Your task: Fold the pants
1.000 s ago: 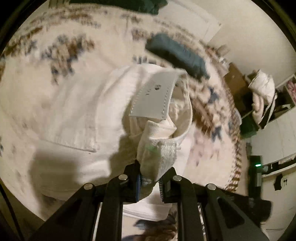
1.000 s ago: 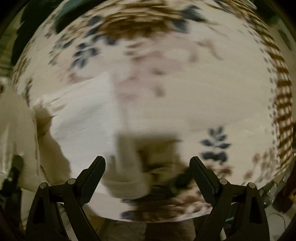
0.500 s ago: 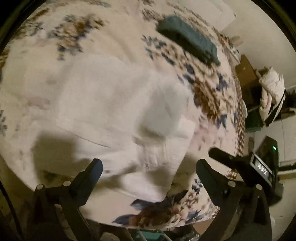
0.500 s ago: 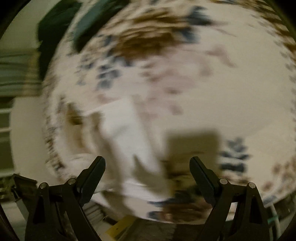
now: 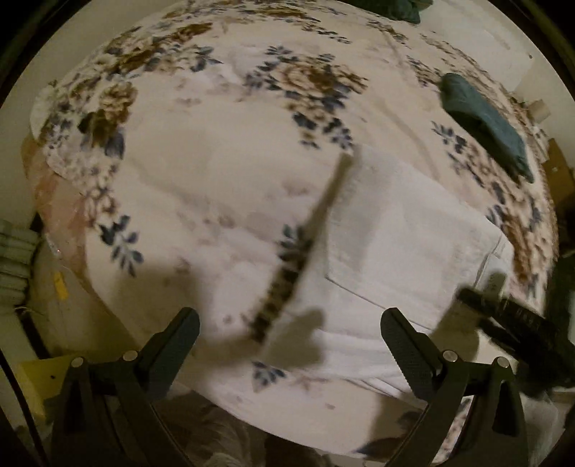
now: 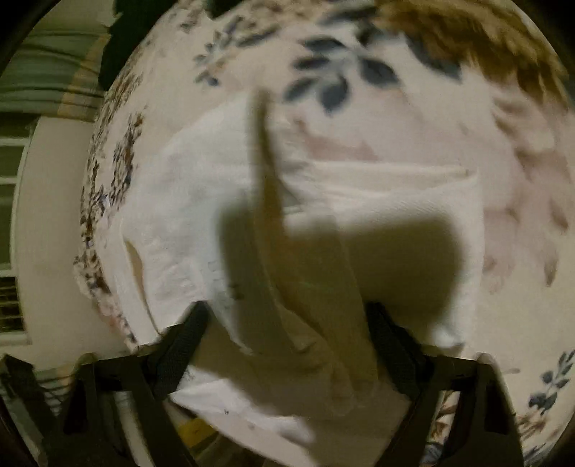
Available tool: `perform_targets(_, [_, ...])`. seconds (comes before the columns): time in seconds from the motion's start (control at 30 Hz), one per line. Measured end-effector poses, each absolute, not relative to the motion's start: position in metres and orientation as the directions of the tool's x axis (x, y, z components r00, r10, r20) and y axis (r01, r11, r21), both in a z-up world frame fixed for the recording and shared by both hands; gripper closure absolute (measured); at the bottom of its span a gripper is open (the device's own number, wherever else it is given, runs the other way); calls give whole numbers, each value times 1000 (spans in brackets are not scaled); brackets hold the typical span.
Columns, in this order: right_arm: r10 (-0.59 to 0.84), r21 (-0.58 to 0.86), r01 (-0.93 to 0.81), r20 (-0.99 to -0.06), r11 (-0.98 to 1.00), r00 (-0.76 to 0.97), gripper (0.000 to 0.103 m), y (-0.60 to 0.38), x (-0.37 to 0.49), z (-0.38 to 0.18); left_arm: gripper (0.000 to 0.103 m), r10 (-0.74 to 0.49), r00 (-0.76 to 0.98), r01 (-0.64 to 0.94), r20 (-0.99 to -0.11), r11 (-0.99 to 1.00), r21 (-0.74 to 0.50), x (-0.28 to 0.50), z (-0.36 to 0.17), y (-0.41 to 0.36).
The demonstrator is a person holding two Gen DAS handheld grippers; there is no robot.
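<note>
The white pants [image 5: 402, 237] lie folded on a floral bedspread [image 5: 215, 161], right of centre in the left wrist view. My left gripper [image 5: 289, 345] hangs above the spread beside them, open wide and holding nothing. A blurred narrow strip [image 5: 305, 251] runs along the pants' left edge. In the right wrist view the pants [image 6: 201, 201] fill the middle. A raised fold of their cloth [image 6: 305, 323] stands between the fingers of my right gripper [image 6: 289, 341], whose jaws are closing but still look wide. The right gripper [image 5: 510, 323] also shows at the pants' right corner.
A folded dark green cloth [image 5: 485, 122] lies on the bed behind the pants. More dark clothing [image 5: 399, 9] sits at the far edge. The bed's edge runs along the left and bottom, with a pale wall [image 6: 54, 222] beyond it.
My left gripper let go of the white cloth, opened wide and swung away to the left of the pants. My right gripper moved over the pants, and a fold now stands between its fingers.
</note>
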State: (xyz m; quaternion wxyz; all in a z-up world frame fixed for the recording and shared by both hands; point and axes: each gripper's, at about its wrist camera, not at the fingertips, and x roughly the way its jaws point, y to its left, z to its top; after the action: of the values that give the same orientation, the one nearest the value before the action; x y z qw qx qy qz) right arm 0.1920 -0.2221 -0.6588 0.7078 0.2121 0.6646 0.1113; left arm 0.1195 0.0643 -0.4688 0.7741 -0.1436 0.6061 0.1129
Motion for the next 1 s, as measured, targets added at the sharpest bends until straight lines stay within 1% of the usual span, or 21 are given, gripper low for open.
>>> perform_targets(0.03, [397, 409, 103, -911, 907, 114, 81, -217, 189, -647, 0, 6, 244, -347, -970, 935, -81, 121, -468, 65])
perform_targets(0.1, [379, 401, 117, -910, 909, 169, 84, -218, 176, -622, 0, 2, 251, -341, -968, 936, -87, 126, -465, 66])
perform_targets(0.17, [374, 409, 170, -905, 897, 204, 85, -236, 161, -602, 0, -14, 261, -328, -965, 939, -103, 132, -460, 67])
perform_targets(0.27, [323, 384, 280, -916, 880, 240, 85, -283, 131, -579, 0, -45, 280, -294, -959, 947, -130, 144, -455, 62])
perform_targets(0.33, [270, 337, 352, -936, 873, 226, 85, -316, 112, -579, 0, -68, 284, -269, -957, 952, -147, 155, -455, 57])
perform_targets(0.4, [213, 270, 446, -961, 853, 174, 85, -351, 95, -597, 0, -106, 283, -239, -953, 955, -177, 168, -459, 48])
perform_targets(0.43, [231, 272, 470, -962, 840, 144, 85, -359, 91, -608, 0, -121, 279, -224, -953, 957, -187, 175, -462, 43])
perform_targets(0.47, [302, 305, 493, -949, 815, 89, 84, -369, 89, -629, 0, -131, 273, -206, -953, 960, -191, 183, -465, 37])
perform_targets(0.5, [344, 325, 503, -937, 801, 59, 73, -376, 90, -640, 0, -153, 267, -186, -952, 961, -206, 192, -470, 31])
perform_targets(0.53, [386, 338, 514, -922, 789, 14, 58, -381, 92, -653, 0, -171, 259, -173, -951, 960, -220, 199, -474, 27])
perform_targets(0.57, [399, 342, 519, -917, 784, 1, 52, -384, 94, -656, 0, -193, 248, -161, -949, 958, -237, 209, -480, 21])
perform_targets(0.67, [401, 393, 527, -910, 753, 106, 39, -401, 99, -639, 0, -291, 203, -148, -935, 935, -323, 239, -501, 10])
perform_targets(0.7, [409, 416, 527, -902, 741, 138, 26, -405, 101, -635, 0, -316, 186, -148, -930, 927, -344, 249, -508, 6])
perform_targets(0.73, [415, 435, 529, -895, 729, 165, 19, -409, 105, -634, 0, -342, 168, -142, -924, 920, -366, 262, -518, 1])
perform_targets(0.83, [464, 484, 531, -867, 695, 182, 19, -416, 129, -651, 0, -399, 81, -85, -913, 910, -405, 290, -547, -19])
perform_targets(0.9, [506, 506, 534, -847, 677, 162, 19, -416, 144, -672, 15, -429, 58, -51, -901, 901, -432, 296, -560, -28])
perform_targets(0.93, [515, 508, 535, -844, 675, 150, 20, -424, 149, -680, 36, -441, 65, -40, -895, 895, -444, 298, -563, -30])
perform_targets(0.97, [502, 516, 499, -847, 696, 174, 26, -420, 155, -678, 62, -461, 75, -48, -884, 884, -465, 299, -563, -28])
perform_targets(1.0, [464, 497, 451, -865, 742, 191, 64, -415, 161, -673, 66, -488, 80, -68, -869, 867, -493, 300, -563, -24])
